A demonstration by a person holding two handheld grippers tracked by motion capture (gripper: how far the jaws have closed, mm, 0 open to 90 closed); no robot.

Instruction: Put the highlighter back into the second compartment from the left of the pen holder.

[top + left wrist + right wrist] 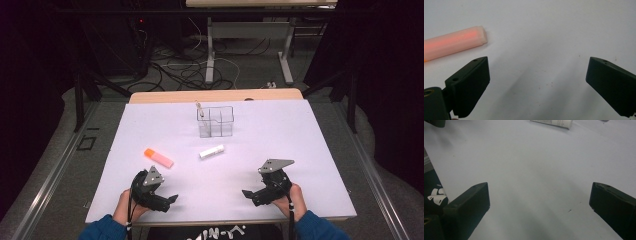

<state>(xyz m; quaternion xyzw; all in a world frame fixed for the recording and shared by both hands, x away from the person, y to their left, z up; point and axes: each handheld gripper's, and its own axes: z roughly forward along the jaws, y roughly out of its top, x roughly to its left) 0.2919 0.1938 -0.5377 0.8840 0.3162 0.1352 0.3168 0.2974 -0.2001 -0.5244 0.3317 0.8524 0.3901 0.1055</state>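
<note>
White and matte, the counter is lying under dark surroundings, with cables trailing over the floor at 12 o'clock. Nothing appears done so far: both tongs are hovering low at the near edge, jaws spread wide and holding nothing. From the left tongs, the orange highlighter is lying flat just beside them at about 12 o'clock, a smooth, translucent plastic stick with a squared cap. From the right tongs, the white tube, a glossy cylinder, is resting at about 11 o'clock. A clear, rigid, box-shaped organiser, split into 4 compartments, is standing farther off near the middle, with 1 thin stick leaning in its left rear cell. Judging by this, both loose items are awaiting pickup.
</note>
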